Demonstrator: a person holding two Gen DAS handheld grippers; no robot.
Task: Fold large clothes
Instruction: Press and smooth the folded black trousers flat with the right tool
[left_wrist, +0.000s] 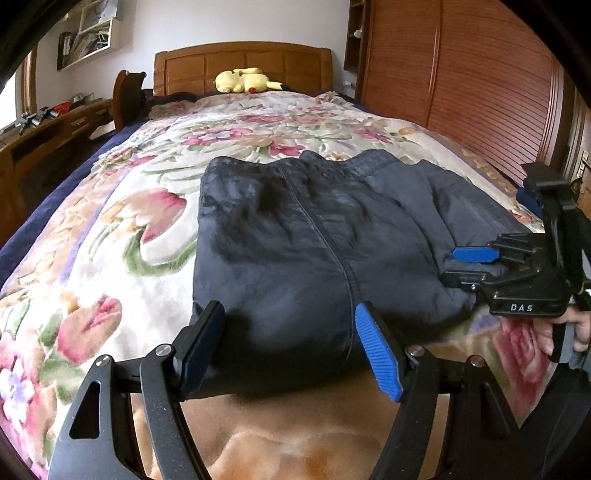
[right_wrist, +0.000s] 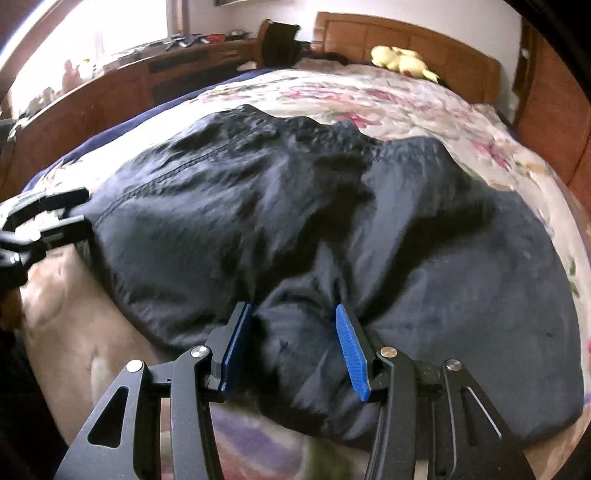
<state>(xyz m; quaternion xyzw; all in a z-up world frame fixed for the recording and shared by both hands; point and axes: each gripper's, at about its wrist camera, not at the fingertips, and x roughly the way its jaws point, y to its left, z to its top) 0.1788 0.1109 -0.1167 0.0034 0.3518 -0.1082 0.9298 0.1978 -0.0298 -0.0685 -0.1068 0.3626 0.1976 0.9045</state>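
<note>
"DAS" in pale letters on black body of right tongs (left_wrist: 476, 254); nothing else legible.

Dark garment (right_wrist: 280, 206) smeared with blur in the right wrist view; its near hem hides behind the fingers (left_wrist: 376, 350); desk (left_wrist: 44, 129) clutter too small to tell.

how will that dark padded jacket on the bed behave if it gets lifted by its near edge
The dark jacket will probably flop and sag, since it already lies in soft wrinkles and folds on the floral blanket. Its shiny shell looks slippery, so layers may slide apart. It seems puffy, so likely light for its bulk, and the fold may spring open.
</note>
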